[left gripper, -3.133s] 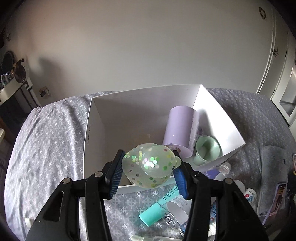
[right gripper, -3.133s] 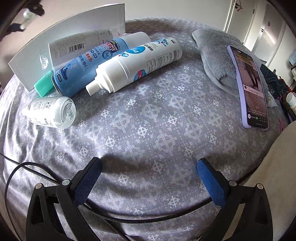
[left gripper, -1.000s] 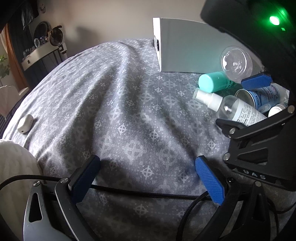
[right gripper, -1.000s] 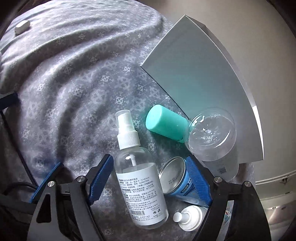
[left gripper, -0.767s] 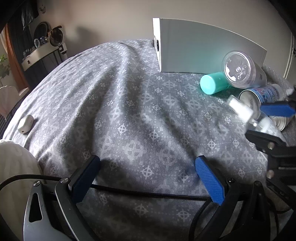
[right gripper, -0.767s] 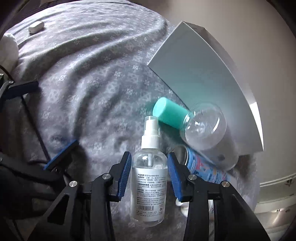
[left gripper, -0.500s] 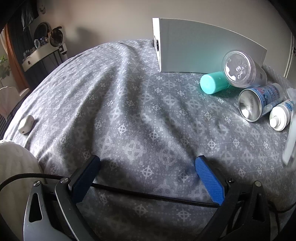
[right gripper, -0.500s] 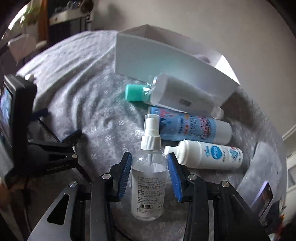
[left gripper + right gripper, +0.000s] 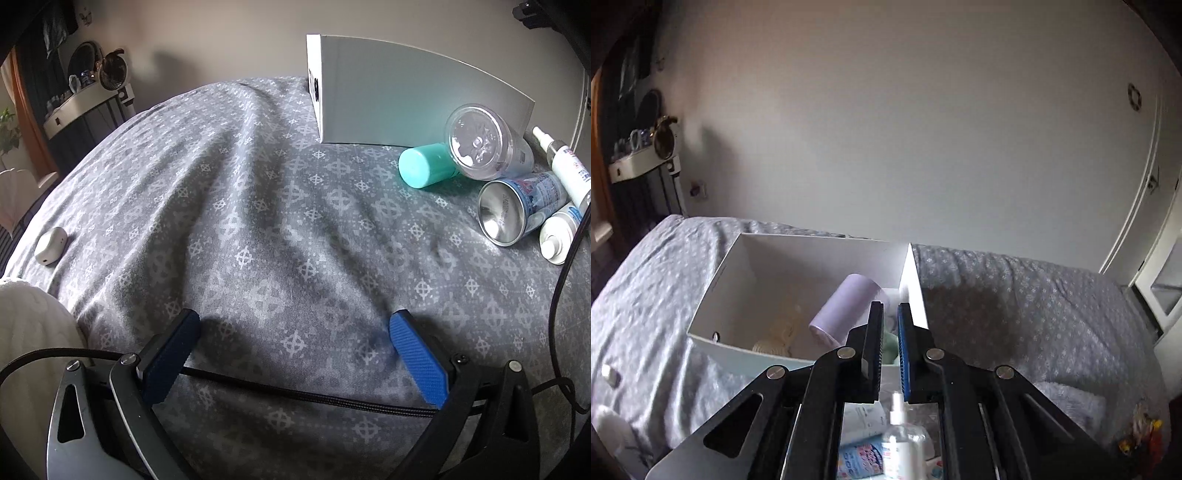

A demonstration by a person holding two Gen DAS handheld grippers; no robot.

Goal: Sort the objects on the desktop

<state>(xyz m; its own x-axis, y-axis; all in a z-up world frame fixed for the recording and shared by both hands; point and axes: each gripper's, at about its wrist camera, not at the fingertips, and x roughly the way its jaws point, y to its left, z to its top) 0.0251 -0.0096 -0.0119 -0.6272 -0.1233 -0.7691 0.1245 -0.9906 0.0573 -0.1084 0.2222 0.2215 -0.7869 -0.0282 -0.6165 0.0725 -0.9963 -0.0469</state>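
**Right gripper** (image 9: 889, 306): jaws closed, the blue pads almost meeting, nothing clamped between them. It hangs above the near right corner of the white box (image 9: 738, 291). Through the slit between the pads a pale green item (image 9: 890, 349) inside the box is visible.

**Task item:** the clear spray bottle (image 9: 903, 446) is not in the pads. It shows lower down, between the gripper's black arms, among the other bottles on the bed (whether it rests on them cannot be told).

**Left gripper** (image 9: 295, 319): jaws wide open and empty, low over the grey patterned bedspread (image 9: 258, 221). A black cable (image 9: 295, 391) runs across just behind its pads.

**Surroundings:**
- In the box: a lilac cylinder (image 9: 846, 306) and a cream item (image 9: 779, 332).
- Beside the box's outer wall: a teal-capped clear bottle (image 9: 480, 147), a blue-printed can (image 9: 517, 206) and a small white bottle (image 9: 557, 236), all lying down.
- Far left: a small white case (image 9: 50, 245), well apart.
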